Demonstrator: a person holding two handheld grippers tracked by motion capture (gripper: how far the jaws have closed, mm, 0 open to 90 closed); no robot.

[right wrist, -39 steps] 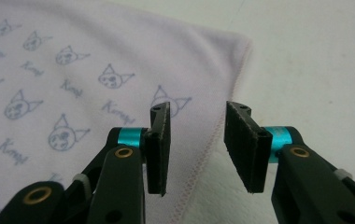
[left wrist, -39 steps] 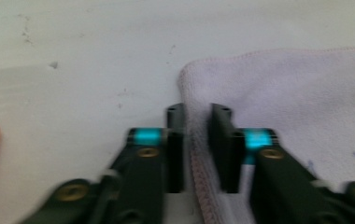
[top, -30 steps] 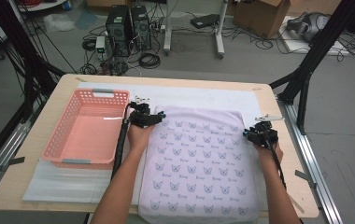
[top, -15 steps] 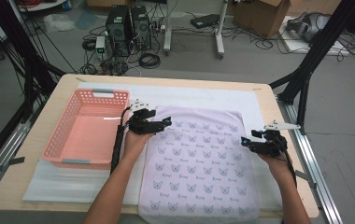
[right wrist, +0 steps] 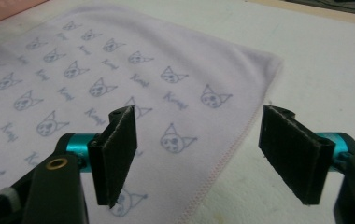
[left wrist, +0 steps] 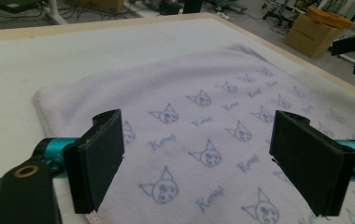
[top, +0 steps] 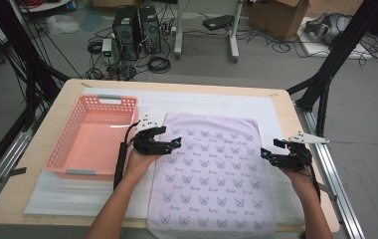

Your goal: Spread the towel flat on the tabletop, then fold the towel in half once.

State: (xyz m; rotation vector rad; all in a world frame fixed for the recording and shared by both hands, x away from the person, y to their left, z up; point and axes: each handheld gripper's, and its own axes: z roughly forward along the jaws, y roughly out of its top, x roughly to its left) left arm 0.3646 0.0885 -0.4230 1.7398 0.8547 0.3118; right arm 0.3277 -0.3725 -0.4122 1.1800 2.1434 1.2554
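A lavender towel [top: 212, 169] printed with cat faces lies spread flat on the white mat, its near edge hanging over the table front. My left gripper [top: 173, 144] hovers at the towel's left edge, pointing right. Its jaws have just been opening and stand wide apart over the towel [left wrist: 213, 107] with nothing between them [left wrist: 203, 156]. My right gripper [top: 267, 153] hovers at the towel's right edge, pointing left. Its jaws have also just been opening and stand open [right wrist: 203, 149] above the hem of the towel [right wrist: 73, 79], gripping nothing.
An empty pink basket [top: 67, 144] stands on the mat left of the towel. The white foam mat [top: 276, 109] covers most of the wooden table [top: 286, 97]. Black frame legs stand at both sides, with metal rails along the table ends.
Both hands have drawn back from the towel's far corners toward the near side and lifted a little. The right jaws went from nearly shut to wide; the towel stays flat.
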